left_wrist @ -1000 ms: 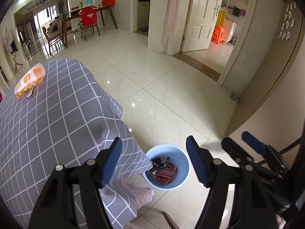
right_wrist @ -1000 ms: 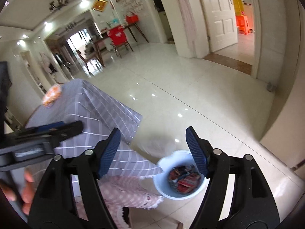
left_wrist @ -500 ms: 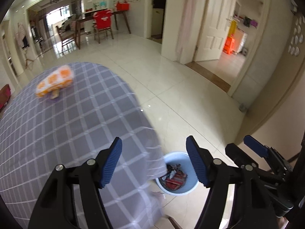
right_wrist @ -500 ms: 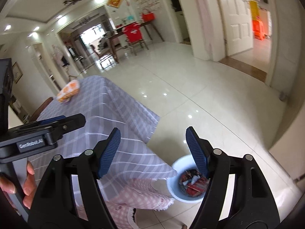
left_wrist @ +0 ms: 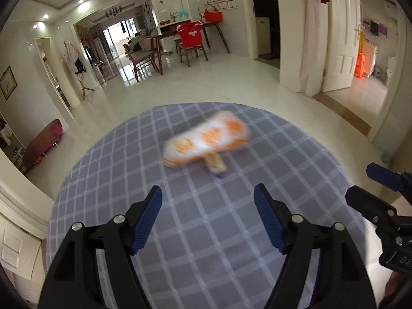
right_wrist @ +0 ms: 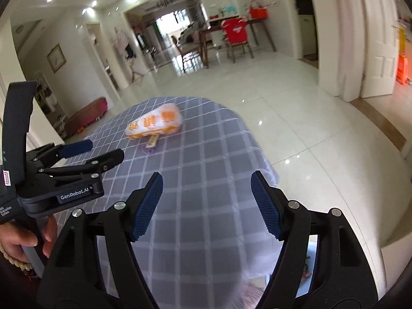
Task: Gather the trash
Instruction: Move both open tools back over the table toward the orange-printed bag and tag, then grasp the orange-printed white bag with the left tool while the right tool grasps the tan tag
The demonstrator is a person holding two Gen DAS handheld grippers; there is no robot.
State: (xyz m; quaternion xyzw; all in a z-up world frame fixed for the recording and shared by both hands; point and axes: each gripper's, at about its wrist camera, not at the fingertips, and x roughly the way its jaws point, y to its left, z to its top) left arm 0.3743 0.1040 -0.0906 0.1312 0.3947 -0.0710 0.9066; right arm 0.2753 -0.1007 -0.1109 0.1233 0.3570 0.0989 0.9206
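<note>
- Your left gripper (left_wrist: 208,215) hovers above the grey cloth with a white grid that covers the table (left_wrist: 211,262); its blue-padded jaws are opening, and nothing lies between them.
- Your right gripper (right_wrist: 207,203) stands with jaws apart and empty, pointed down at the near part of the same cloth.
- The trash, a white plastic bag with orange print (right_wrist: 154,125), lies on the far part of the table, well apart from both grippers; a small tan scrap (right_wrist: 152,141) sits just beside it.
- Wide jaws probably suit the bag's soft bulk.
- The pale blue bin (right_wrist: 310,265) shows only as a sliver below the table's near edge, behind your right gripper.
- The cloth between grippers and bag is bare, so the approach looks open.
- The bag sits near the far edge; a push could slide it off.
</note>
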